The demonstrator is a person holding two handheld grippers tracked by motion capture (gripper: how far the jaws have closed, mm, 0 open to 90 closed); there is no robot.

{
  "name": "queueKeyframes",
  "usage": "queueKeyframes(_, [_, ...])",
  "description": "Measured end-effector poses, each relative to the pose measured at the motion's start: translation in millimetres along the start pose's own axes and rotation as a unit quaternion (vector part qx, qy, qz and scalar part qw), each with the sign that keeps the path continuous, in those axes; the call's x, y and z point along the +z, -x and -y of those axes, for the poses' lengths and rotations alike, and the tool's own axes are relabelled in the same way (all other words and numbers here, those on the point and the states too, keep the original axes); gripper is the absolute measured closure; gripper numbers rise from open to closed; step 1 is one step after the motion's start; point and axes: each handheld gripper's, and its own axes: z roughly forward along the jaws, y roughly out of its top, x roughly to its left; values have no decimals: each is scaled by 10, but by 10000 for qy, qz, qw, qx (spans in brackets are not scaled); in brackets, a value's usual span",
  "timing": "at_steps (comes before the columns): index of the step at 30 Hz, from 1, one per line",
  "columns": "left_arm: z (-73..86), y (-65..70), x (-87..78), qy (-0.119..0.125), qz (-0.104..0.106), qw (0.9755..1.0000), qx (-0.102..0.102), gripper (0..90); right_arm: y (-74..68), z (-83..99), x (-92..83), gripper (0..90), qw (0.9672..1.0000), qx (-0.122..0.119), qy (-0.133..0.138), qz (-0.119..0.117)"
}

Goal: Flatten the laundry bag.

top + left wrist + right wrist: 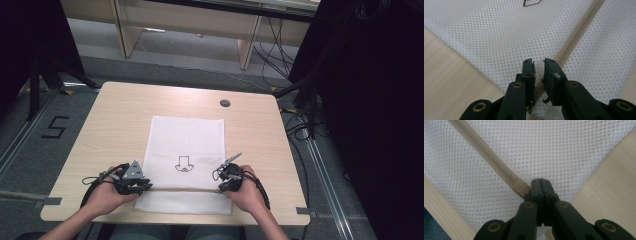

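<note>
A white mesh bag lies flat on the wooden table, with a beige zipper running across it near the front edge. My left gripper sits at the zipper's left end. Its jaws are nearly together, pinching a small ridge of mesh beside the zipper. My right gripper is at the zipper's right end, with its jaws fully together. The zipper slider lies against the side of the left jaw. Whether its tab is caught between the jaws I cannot tell.
A black arrow mark is printed on the bag between the two hands. A round cable hole sits in the table behind the bag. Bare wood lies to the bag's left and right. Dark stands and cables flank the table.
</note>
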Motion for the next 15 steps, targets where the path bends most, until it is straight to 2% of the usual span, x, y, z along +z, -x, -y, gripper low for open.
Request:
queueKeyframes(1, [7,4,7,-18,-1,10000,-67,775,-11,6,25,900,10000,37,-28,-25])
queueKeyframes(8, [21,21,-18,-274,98,9996,-69,776,-59,1,55,900,10000,-23,-5,50])
queueKeyframes(11, [31,17,-45,-332,33,9994,105,776,-101,8,59,900,10000,-39,17,32])
queueKeyframes(12, [36,20,-49,-334,2,9994,107,776,-126,9,59,900,10000,-39,-6,23])
queueKeyframes(13, [37,20,-61,-401,3,9991,104,776,-159,11,51,900,9999,72,-85,15])
queueKeyframes(15, [44,13,-71,-466,53,9989,37,776,-175,9,59,900,10000,-89,-15,-36])
